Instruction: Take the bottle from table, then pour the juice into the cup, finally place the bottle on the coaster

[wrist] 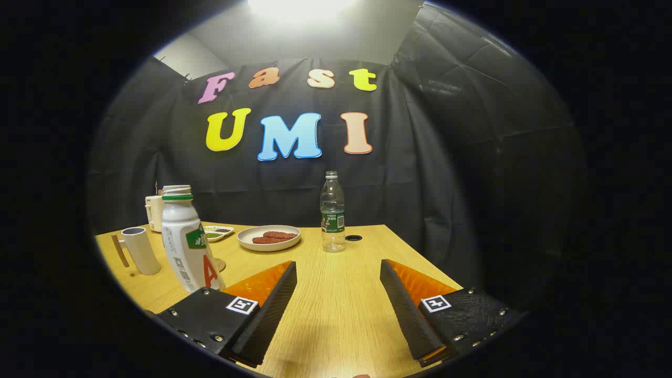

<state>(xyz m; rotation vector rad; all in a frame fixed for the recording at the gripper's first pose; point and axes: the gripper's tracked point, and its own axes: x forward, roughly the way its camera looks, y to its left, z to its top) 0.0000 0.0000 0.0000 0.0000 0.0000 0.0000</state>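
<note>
Gripper view of a wooden table (pixel 341 315) in the booth. The gripper (pixel 338 270) is released: its two ribbed black fingers (pixel 268 310) stand wide apart with only bare tabletop between them, pressing on nothing. The white juice bottle (pixel 186 241), green-collared and uncapped, stands at about ten o'clock from the fingertips, just beside the outer edge of the left finger and leaning slightly in this lens; whether it touches the finger cannot be told. Just behind its base, a round coaster (pixel 220 264) lies flat on the table, mostly hidden by the bottle. The white cup (pixel 140 251), with a wooden handle, stands farther out at about nine to ten o'clock, apart from the bottle. Beyond the fingers, at about twelve o'clock, stands a clear water bottle (pixel 332 212); at eleven o'clock lies a plate (pixel 269 238) bearing reddish-brown pieces, with a small dish (pixel 218 231) and a cream appliance (pixel 154 212) behind.
</note>
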